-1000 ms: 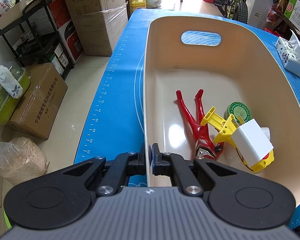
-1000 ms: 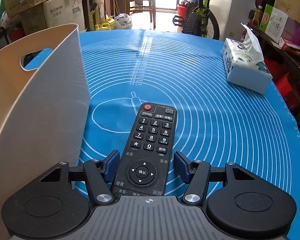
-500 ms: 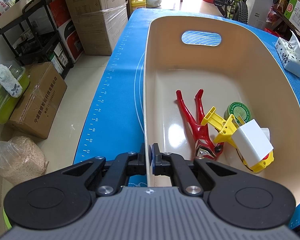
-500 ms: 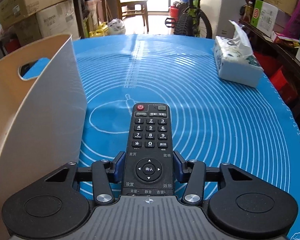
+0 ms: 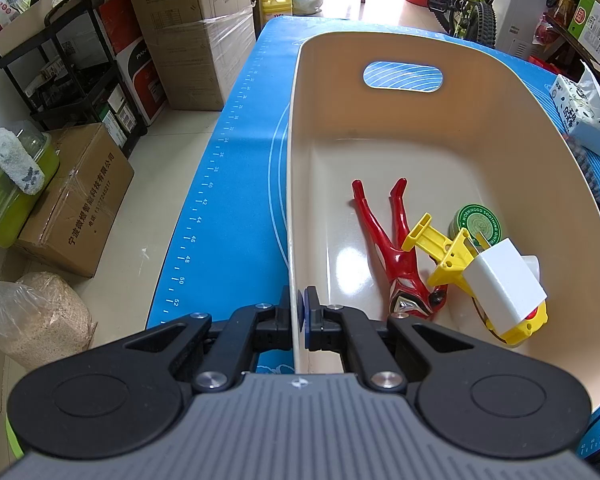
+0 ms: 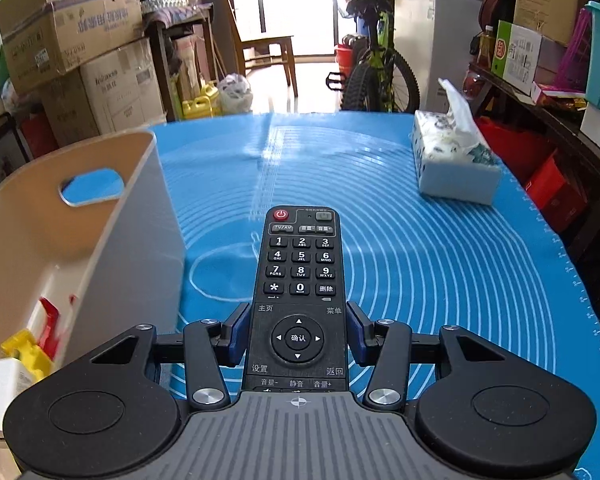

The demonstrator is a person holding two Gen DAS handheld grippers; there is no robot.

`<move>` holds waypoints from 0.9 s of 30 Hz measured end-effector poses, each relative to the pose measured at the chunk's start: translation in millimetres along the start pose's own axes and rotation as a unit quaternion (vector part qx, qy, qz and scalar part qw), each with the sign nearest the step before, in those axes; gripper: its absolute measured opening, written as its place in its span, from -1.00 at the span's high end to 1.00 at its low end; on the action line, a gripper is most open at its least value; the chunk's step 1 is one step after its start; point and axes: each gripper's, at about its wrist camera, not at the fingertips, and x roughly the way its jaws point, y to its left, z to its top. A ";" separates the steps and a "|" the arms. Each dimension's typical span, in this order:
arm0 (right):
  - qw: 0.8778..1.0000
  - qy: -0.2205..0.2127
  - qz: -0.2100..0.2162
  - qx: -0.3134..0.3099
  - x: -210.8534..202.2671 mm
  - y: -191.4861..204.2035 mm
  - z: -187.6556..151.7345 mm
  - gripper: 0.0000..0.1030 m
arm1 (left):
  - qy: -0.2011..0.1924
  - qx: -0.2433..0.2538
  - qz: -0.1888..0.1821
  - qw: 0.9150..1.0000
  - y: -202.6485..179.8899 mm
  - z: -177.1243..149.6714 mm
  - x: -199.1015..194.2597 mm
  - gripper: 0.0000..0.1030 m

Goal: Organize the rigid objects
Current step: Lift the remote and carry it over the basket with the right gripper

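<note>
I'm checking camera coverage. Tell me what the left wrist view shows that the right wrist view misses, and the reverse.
Left wrist only: the left claw clamped on the beige bin's near rim, and the green tin on the bin's floor.

Right wrist only: the right claw gripping the black remote.

Both: the bin, the tissue box, the blue mat, the yellow toy and the white block.

The black remote control [image 6: 300, 292] ran out of sight under the right gripper's [image 6: 298, 334] grey body at its near end. A white block [image 5: 504, 290] covered part of the yellow toy [image 5: 456, 258] in the beige bin [image 5: 420, 56]; the right wrist view cut these off at its left edge, blurred
</note>
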 end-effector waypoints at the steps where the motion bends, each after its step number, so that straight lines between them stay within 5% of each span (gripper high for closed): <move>1: 1.000 -0.006 0.003 0.000 -6.0 -0.1 2.3 -0.05 | 0.000 0.000 0.000 1.000 0.0 0.0 0.0 0.89; 15: 0.991 -0.087 0.099 -0.032 -95.0 43.1 32.1 -0.06 | -0.001 -0.002 0.003 1.000 0.5 -0.8 -0.2 0.89; 27: 0.983 -0.021 0.155 -0.100 -77.5 119.6 10.2 -0.06 | -0.001 -0.001 0.003 1.000 0.3 -0.5 -0.4 0.89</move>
